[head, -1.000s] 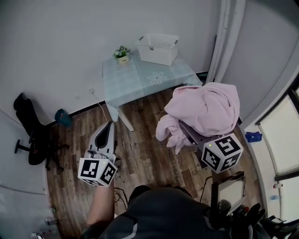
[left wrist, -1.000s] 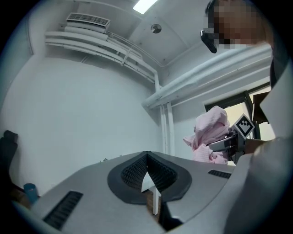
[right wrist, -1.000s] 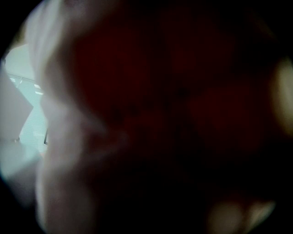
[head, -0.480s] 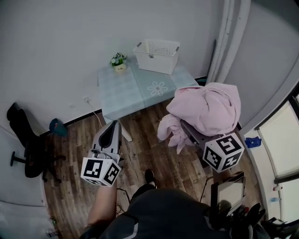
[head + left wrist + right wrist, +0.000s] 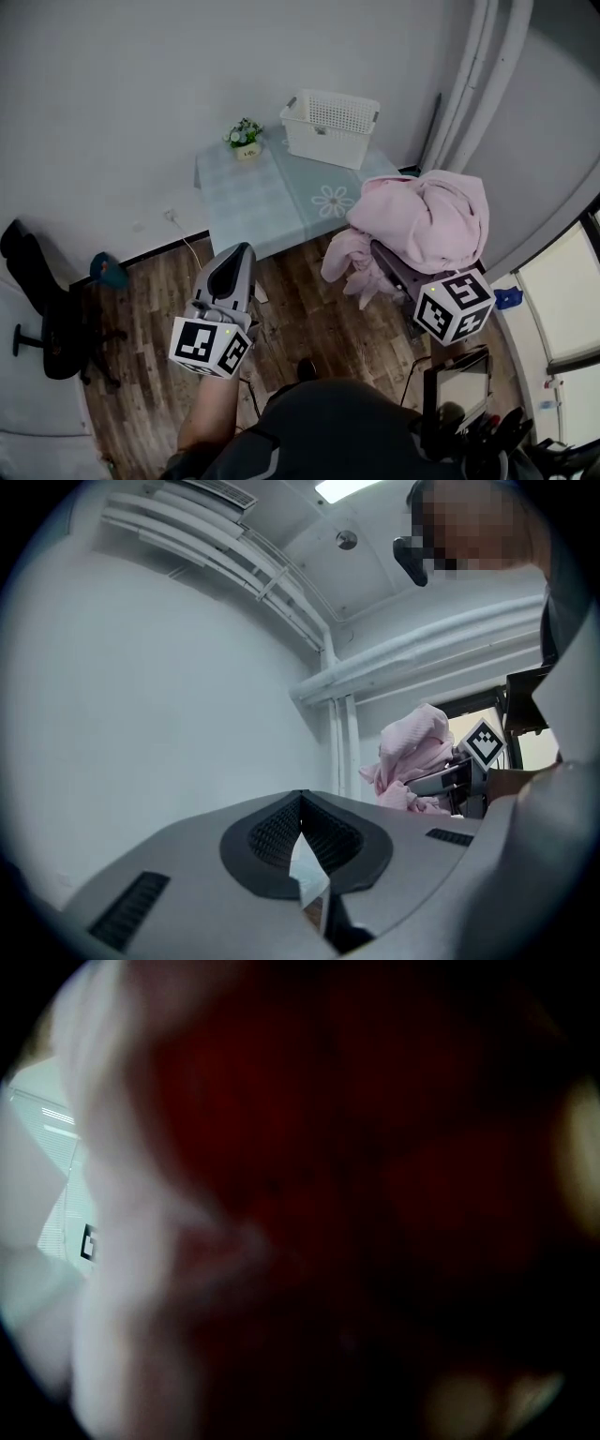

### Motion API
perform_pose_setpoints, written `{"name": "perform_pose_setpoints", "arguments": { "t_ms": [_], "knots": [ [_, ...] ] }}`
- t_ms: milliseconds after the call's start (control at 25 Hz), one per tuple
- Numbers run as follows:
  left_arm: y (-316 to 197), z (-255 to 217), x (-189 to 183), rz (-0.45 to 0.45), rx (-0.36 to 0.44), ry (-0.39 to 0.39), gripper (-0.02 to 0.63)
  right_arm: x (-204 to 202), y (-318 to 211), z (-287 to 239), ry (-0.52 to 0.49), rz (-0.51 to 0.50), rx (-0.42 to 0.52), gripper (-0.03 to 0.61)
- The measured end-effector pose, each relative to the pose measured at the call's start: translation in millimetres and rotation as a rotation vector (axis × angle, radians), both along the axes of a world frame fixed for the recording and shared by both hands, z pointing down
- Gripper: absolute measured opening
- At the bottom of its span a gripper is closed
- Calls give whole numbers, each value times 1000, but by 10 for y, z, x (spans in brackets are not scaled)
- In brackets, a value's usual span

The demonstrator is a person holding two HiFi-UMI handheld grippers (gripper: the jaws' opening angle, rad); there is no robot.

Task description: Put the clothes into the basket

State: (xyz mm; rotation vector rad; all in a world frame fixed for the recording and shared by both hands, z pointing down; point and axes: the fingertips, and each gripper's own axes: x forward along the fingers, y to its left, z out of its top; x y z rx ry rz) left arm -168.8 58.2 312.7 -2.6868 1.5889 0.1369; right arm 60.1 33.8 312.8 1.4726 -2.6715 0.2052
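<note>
- The right gripper [image 5: 394, 269] is clenched on a bundle of pink clothes [image 5: 427, 220]. The cloth is heaped over its front and hides its jaws in the head view.
- In the right gripper view, dark reddish cloth lies close against the lens and fills nearly the whole picture, so the jaws cannot be made out there.
- The pink clothes hang in the air above the wooden floor [image 5: 309, 309], at the right edge of the surface [image 5: 253, 192], with a loose fold drooping on the bundle's left side.
- The white basket [image 5: 323, 142] stands at the far right corner of the surface, close to the wall. The clothes are outside it, on the side nearer the person.
- The left gripper [image 5: 241, 251] is empty, its jaws closed together at the tips. It points level toward the surface's near edge.
- A small flower pot [image 5: 246, 139] sits on the surface to the left of the basket.
- A dark office chair [image 5: 37, 300] stands on the floor at the far left.
</note>
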Motion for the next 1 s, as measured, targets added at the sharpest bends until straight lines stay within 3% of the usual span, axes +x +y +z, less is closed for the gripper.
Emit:
{"name": "perform_pose_setpoints", "arguments": {
  "t_ms": [240,720,1000],
  "knots": [
    [-447,63,-248,50,-19,22,9,-247,-373,-70,22,41,-7,337],
    [-608,118,-110,118,12,7,9,-203,-433,-44,49,64,18,337],
    [-1484,-10,182,83,0,-28,9,128,-1410,-64,-5,44,11,337]
  ]
}}
